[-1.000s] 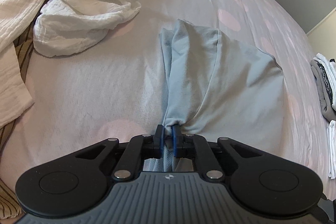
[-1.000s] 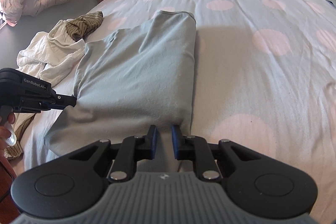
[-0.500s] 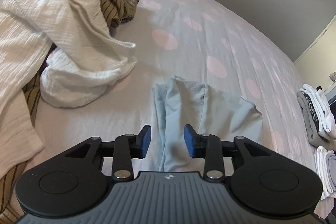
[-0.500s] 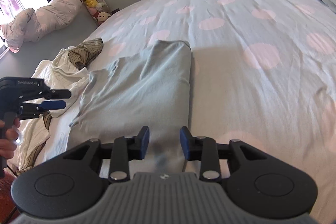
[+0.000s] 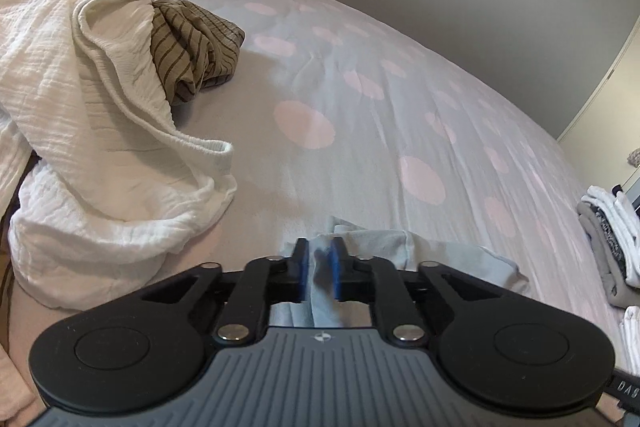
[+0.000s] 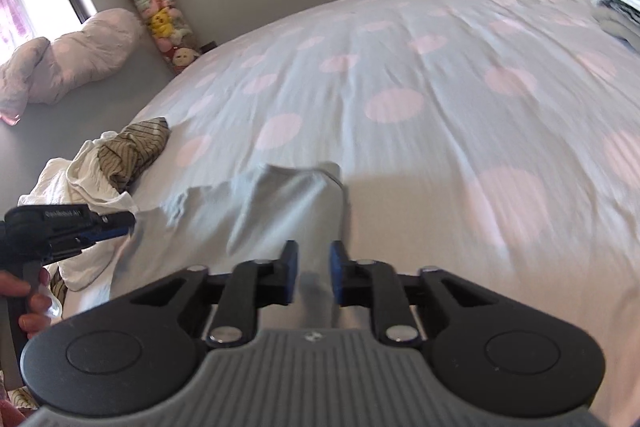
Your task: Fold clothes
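A light blue garment (image 5: 460,259) lies partly folded on the bed, low in the left wrist view. My left gripper (image 5: 320,259) is shut on a bunched edge of it, with cloth squeezed between the blue pads. In the right wrist view the same garment (image 6: 280,203) runs as a raised fold straight into my right gripper (image 6: 314,259). Its jaws are closing, and a thick fold fills the narrow gap between them. The left gripper (image 6: 128,221) shows at the left edge, held by a person's hand (image 6: 34,299).
The bed cover (image 5: 360,147) is pale with pink dots. A crumpled white garment (image 5: 100,147) and a brown striped one (image 5: 192,55) lie at the left. Folded clothes (image 5: 612,243) are stacked at the right edge. Plush toys (image 6: 160,15) and a pillow (image 6: 68,63) are beyond the bed.
Both grippers opened over the garment half a second ago and have closed on it again. Both views have drawn back and tilted up, so the garment sits lower in them.
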A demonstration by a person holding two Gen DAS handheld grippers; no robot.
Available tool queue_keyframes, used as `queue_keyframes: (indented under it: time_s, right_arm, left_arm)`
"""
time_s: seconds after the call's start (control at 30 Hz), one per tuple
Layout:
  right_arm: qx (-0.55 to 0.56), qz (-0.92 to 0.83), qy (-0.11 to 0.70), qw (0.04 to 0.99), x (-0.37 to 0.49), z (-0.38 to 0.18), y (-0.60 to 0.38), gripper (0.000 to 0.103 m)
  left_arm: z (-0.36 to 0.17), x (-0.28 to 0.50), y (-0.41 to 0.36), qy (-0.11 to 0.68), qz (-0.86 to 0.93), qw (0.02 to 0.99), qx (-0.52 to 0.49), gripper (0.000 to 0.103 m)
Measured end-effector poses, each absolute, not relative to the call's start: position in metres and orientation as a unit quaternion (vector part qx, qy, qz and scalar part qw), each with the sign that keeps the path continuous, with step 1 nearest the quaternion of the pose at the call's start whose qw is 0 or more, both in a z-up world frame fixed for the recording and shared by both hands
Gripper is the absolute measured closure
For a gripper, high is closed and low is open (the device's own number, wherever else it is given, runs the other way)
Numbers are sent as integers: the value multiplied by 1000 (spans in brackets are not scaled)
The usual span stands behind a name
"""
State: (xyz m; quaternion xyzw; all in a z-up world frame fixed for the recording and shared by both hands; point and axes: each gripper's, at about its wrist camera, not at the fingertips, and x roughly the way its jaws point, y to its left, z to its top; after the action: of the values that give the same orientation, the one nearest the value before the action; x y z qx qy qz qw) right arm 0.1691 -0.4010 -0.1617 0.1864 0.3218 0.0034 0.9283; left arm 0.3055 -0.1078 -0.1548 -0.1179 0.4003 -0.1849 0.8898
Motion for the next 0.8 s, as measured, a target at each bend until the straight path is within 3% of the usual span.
queue_keyframes:
  time_s: [0.3, 0.53, 0.57, 0.7, 0.8]
  right_arm:
    - [100, 50, 347, 931, 244, -171, -369, 89]
    - [94, 46, 370, 923, 261, -184, -377, 95]
    - [94, 46, 366, 925, 258, -180, -377, 93]
    - [109, 40, 338, 934, 233, -166, -387, 72]
    - [127, 19, 326, 936, 209, -161, -398, 61]
  left_arm:
    - [-177, 318, -115, 430, -181, 882, -70, 103]
    - [-181, 322, -115, 430, -185, 881, -66, 103]
    - [-180, 322, -115, 429, -185, 881, -69, 102]
    - [-170, 317, -111, 413, -170, 892, -69, 96]
    - [-162, 312, -104, 406, -180, 891, -96, 72]
